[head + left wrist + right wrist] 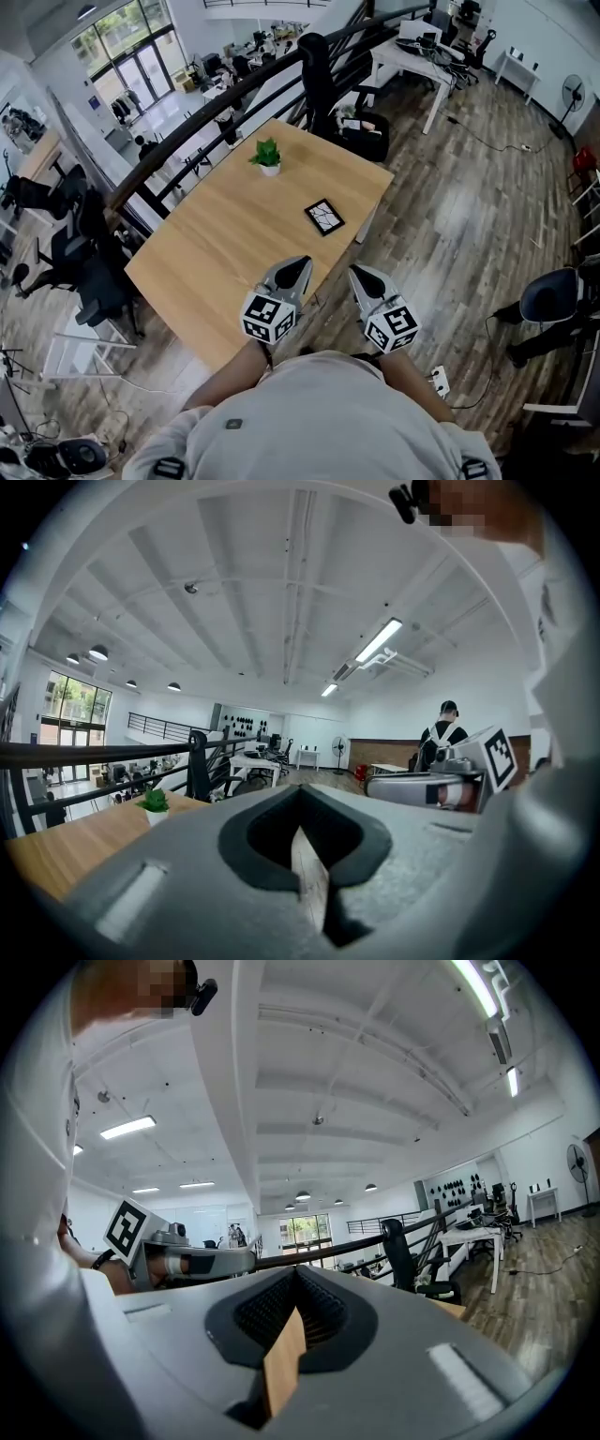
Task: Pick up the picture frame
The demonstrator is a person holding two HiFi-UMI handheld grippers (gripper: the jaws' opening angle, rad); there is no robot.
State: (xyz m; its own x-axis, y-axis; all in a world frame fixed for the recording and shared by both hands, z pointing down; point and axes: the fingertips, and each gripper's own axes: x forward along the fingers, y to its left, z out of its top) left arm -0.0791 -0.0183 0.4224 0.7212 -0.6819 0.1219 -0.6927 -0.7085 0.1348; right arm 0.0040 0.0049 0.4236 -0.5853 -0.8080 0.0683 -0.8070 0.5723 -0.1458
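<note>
A small black picture frame (324, 217) lies flat near the right edge of the light wooden table (216, 244). My left gripper (300, 263) hovers over the table's near edge, short of the frame and slightly left of it. My right gripper (357, 272) is beside it, just off the table's near right edge. Both point toward the frame. In the left gripper view the jaws (302, 832) are shut with nothing between them. The right gripper view shows the same for its jaws (293, 1321). Neither gripper view shows the frame.
A small potted plant (268, 155) stands at the table's far side, also seen as the plant (154, 803) in the left gripper view. A dark railing (234, 103) runs behind the table. White desks and chairs (412, 56) stand farther off on the wood floor.
</note>
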